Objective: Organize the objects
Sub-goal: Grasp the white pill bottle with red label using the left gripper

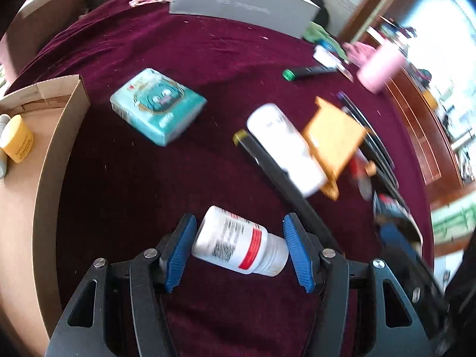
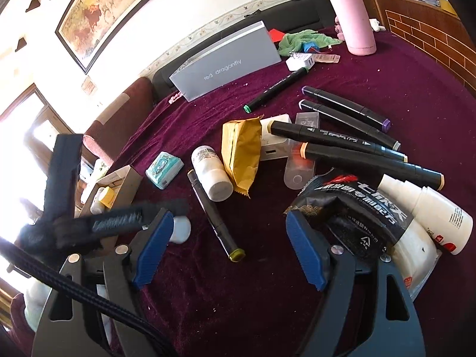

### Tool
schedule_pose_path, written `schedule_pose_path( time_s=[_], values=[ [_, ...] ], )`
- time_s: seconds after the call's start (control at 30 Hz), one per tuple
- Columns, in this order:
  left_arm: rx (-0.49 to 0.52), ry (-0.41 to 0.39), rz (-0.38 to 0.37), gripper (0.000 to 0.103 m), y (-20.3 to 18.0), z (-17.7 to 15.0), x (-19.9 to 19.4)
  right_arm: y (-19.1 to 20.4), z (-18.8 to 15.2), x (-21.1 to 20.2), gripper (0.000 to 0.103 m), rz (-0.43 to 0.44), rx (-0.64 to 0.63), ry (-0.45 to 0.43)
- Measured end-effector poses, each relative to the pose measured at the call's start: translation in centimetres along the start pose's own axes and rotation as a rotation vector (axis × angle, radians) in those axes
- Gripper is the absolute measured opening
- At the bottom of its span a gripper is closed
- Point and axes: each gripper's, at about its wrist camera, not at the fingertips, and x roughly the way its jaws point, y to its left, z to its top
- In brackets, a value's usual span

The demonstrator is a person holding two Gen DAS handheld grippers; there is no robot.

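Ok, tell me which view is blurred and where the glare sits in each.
Left wrist view: motion blur smears the tissue pack, the white bottles and the yellow packet; the window at the right edge is blown out. Right wrist view: mostly sharp, markers crisp; glare washes out the lower left edge, and the black strap there is blurred.
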Motion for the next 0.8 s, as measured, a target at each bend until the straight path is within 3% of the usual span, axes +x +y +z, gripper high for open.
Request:
schedule_pose_path(
  time_s=[0.07,0.17,0.23,0.33,0.4,0.53,0.6,0.7,0.8],
  values=[
    [0.065,-0.02,-0.015,0.055,-0.1,-0.7,-0.8,-0.1,0.0,-0.1,0.078,0.005,0.006,-0.001],
    [0.239,-0.059,0.062,0.056,-0.8,-1.7,-1.8,-0.3,0.0,-0.1,0.078,0.01,0.015,-0.001],
    [0.336,-0.032,0.06,0.056,-1.1,-2.5,-2.3,-0.2,0.0,0.0,0.078,0.007,0.011,0.003],
    [0.424,-0.043,0.123,0.056,-1.5,-3.4,-2.7,-0.1,0.0,0.1,0.078,0.002,0.006,0.006],
    [0.408,-0.041,0.133,0.056,-1.2,-3.3,-2.4,-0.1,0.0,0.2,0.078,-0.001,0.008,0.011],
    [0.233,-0.087,0.027,0.056,-0.1,-1.9,-2.5,-0.1,0.0,0.4,0.078,-0.006,0.007,0.017],
    [0.266,-0.116,0.043,0.056,-1.0,-1.8,-2.3,-0.1,0.0,0.4,0.078,-0.013,0.004,0.019],
    [0.403,-0.153,0.096,0.056,-3.1,-1.8,-1.6,-0.1,0.0,0.7,0.078,-0.02,0.004,0.028],
    [0.472,-0.127,0.137,0.055,-4.5,-1.4,-0.1,-0.3,0.0,0.8,0.078,-0.022,0.008,0.032]
  ],
)
